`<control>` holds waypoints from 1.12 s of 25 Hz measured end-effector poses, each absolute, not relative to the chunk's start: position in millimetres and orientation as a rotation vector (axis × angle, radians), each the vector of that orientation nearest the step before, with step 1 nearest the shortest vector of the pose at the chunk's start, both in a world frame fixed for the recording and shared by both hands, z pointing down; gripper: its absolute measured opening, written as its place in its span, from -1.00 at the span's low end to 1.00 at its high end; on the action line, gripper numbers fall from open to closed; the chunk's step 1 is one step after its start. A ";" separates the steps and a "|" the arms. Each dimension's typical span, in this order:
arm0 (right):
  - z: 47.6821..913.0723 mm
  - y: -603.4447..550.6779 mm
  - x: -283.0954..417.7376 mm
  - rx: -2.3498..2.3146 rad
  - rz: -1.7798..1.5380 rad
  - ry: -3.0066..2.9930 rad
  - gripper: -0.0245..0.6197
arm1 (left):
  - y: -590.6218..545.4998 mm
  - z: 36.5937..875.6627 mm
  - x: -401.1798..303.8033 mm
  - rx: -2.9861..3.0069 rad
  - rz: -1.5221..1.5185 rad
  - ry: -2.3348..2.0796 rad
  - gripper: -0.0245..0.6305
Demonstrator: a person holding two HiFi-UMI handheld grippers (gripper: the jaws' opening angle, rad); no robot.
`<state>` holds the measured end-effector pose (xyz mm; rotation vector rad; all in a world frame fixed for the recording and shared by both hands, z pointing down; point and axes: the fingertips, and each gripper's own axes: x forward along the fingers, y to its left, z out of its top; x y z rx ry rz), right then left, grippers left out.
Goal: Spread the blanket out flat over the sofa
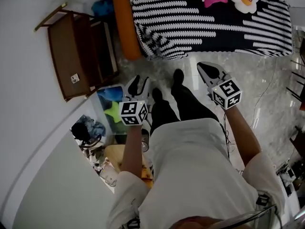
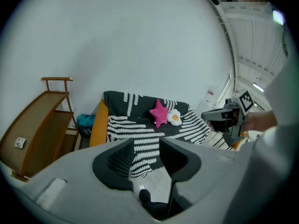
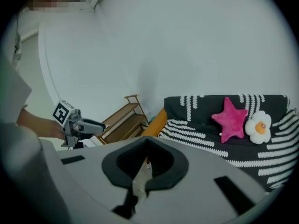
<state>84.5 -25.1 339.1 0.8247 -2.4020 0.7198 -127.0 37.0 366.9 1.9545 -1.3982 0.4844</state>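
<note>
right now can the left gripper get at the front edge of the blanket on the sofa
Probably, with a lean forward. The left gripper is empty, jaws apart, and held short of the blanket; only bare floor lies between them, nothing blocking.

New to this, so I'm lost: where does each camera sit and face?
Head view: on the person's head, looking steeply down at the left gripper, right gripper, legs and blanket.
Left gripper view: on that gripper, facing the sofa past its open jaws; the right gripper shows.
Right gripper view: on that gripper, facing the sofa past its shut jaws; the left gripper shows.
Shared: both gripper views show the pink star cushion.
</note>
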 end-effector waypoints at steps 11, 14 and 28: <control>427.9 -41.8 71.1 0.766 0.812 -2.348 -0.91 | 10.1 476.8 -106.8 1.933 0.564 -1.285 -0.41; 453.1 -35.9 65.4 0.765 0.844 -2.325 -0.91 | 5.9 510.5 -101.8 1.945 0.602 -1.238 -0.41; 578.6 -50.0 39.1 0.775 0.880 -2.278 -0.91 | -16.1 663.0 -86.1 1.979 0.702 -1.070 -0.41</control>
